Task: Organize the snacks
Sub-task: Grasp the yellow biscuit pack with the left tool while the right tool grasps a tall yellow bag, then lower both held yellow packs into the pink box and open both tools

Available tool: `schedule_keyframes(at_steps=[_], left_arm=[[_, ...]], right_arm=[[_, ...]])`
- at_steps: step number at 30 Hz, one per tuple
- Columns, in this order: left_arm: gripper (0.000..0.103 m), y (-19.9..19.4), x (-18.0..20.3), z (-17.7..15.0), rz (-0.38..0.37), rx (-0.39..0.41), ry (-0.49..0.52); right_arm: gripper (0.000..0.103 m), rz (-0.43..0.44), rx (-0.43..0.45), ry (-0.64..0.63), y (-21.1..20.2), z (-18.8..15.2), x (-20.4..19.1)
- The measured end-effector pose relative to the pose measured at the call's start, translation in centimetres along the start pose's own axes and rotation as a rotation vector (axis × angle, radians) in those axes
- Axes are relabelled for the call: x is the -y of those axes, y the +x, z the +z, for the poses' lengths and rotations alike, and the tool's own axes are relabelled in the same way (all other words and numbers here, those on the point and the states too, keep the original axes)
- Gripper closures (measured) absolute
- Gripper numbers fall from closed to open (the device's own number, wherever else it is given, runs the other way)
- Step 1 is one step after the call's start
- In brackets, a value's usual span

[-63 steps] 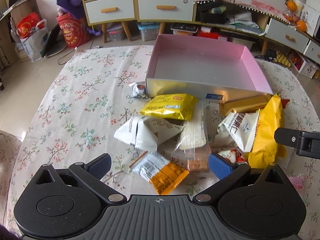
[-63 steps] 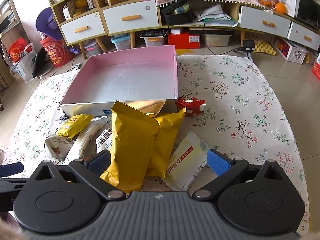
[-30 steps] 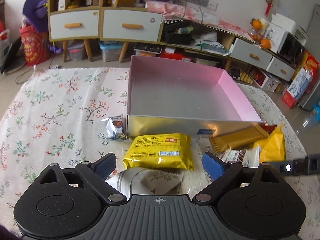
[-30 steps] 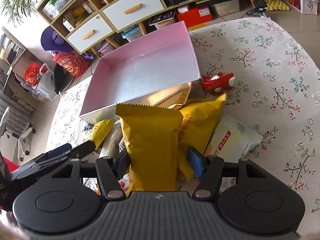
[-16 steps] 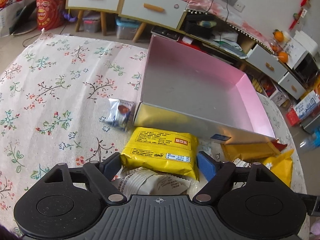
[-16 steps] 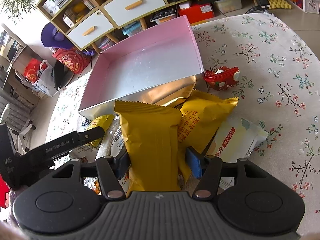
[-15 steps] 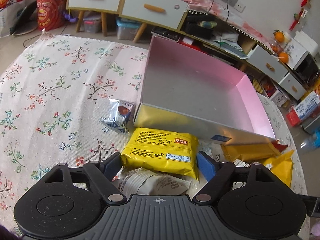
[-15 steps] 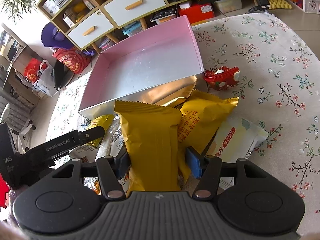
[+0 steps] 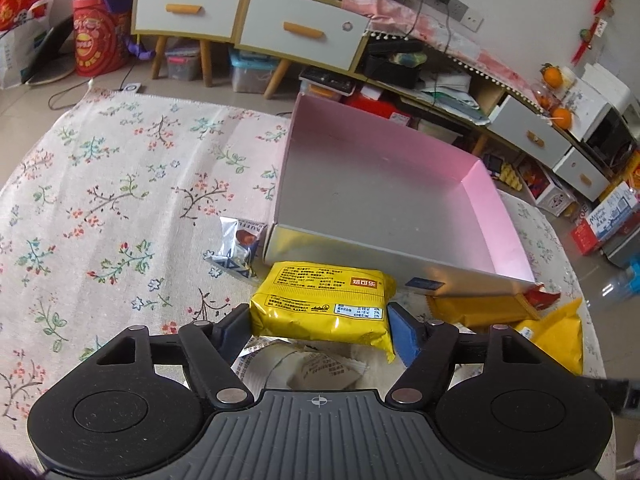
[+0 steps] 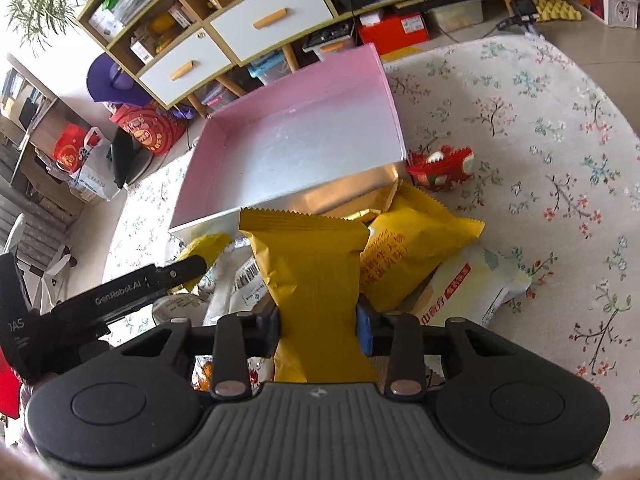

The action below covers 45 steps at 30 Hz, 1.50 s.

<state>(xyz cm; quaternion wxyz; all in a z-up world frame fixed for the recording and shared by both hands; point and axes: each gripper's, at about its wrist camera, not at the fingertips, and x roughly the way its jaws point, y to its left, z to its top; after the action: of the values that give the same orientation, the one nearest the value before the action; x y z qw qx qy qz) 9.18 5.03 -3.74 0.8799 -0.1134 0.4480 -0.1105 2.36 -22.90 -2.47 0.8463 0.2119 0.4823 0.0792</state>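
One pink box [image 9: 384,200] sits empty on the floral cloth [image 9: 100,184], while the left gripper [image 9: 320,320], closing, brackets, perhaps touching, one yellow packet [image 9: 324,300], and the right gripper [image 10: 318,326], closing, pinches one mustard bag [image 10: 308,264].

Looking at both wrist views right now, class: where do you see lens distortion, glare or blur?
Left wrist view: fisheye bends the white-drawer cabinet; dark corners; soft sheen on the glossy yellow snack packet. Right wrist view: floral tablecloth edge curves; the pink-walled silver box floor looks washed out; no motion blur.
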Motion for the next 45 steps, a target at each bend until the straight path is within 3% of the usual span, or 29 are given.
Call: schedule_keyframes(at_steps=[8,15,20,27,32,38,45], left_arm=[[0.032,-1.9,0.2,0.1,0.003,0.028,0.037],[0.032,-3.2,2.4,1.0,0.009,0.110,0.061],[0.032,-2.6,3.7,2.5,0.015,0.161,0.069],[0.032,0.5,3.2,4.2,0.026,0.218,0.073],[0.032,3.6,3.3,5.1,0.077,0.203,0.154],[0.031,6.3,4.2,6.8,0.041,0.218,0.264],[0.031,8.9,5.0,7.0,0.050,0.202,0.309]], right_arm=[[0.070,0.028,0.042,0.033,-1.4,0.7,0.6],[0.070,0.063,0.105,0.101,-2.1,2.3,0.5],[0.070,0.025,0.173,0.104,-1.7,3.8,0.1],[0.070,0.074,0.300,0.117,0.0,6.9,1.0],[0.070,0.077,0.290,0.112,3.2,8.4,1.5],[0.070,0.029,0.274,0.029,5.3,10.3,0.5],[0.070,-0.002,0.261,0.005,7.3,11.9,0.3]])
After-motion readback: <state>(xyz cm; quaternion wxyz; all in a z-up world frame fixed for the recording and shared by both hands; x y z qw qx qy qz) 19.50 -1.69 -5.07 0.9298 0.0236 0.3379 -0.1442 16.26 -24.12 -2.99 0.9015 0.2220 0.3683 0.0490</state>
